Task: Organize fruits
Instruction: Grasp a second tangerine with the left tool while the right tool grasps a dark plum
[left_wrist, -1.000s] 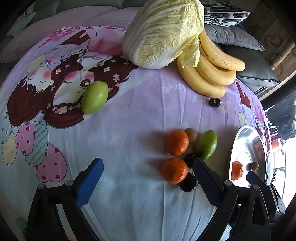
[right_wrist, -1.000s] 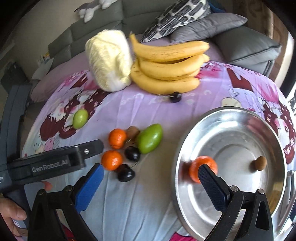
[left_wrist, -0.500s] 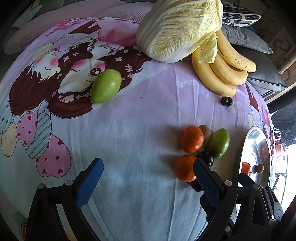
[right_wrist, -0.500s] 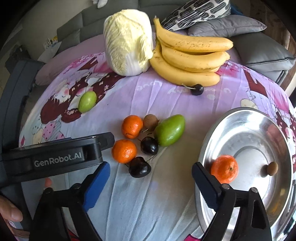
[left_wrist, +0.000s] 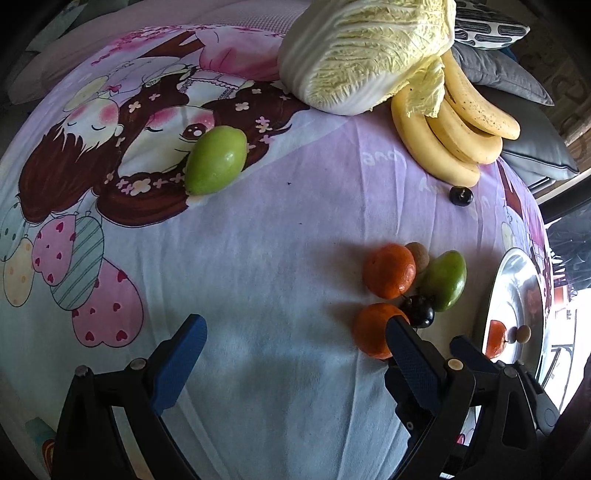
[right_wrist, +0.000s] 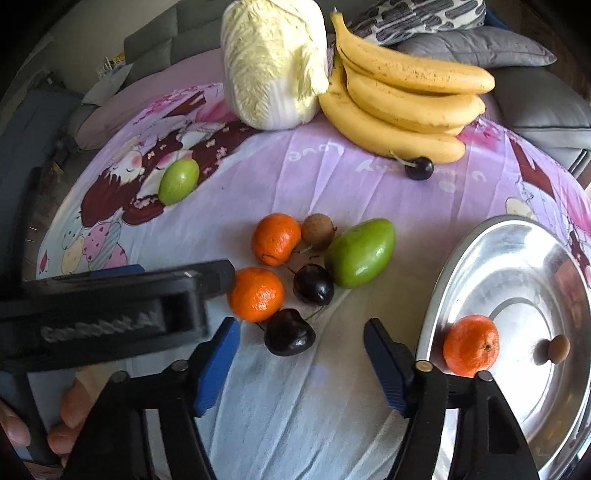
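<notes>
**Step in hand: picking the near cherry**

The right gripper (right_wrist: 301, 360) hangs over the near cherry (right_wrist: 289, 332); its jaws are closing, pads not yet touching it. The left gripper (left_wrist: 291, 354) stands wide, empty. The next move probably calls for a lower, centred approach, then a carry to the steel bowl (right_wrist: 517, 240) at 3 o'clock. The surface is a soft printed bedsheet (right_wrist: 332, 166); grey cushions (right_wrist: 476, 40) lie at 1 o'clock.

Right hand-held gripper (right_wrist: 301, 354) closing, nothing gripped — left hand-held gripper (left_wrist: 295, 356) spread wide.
</notes>
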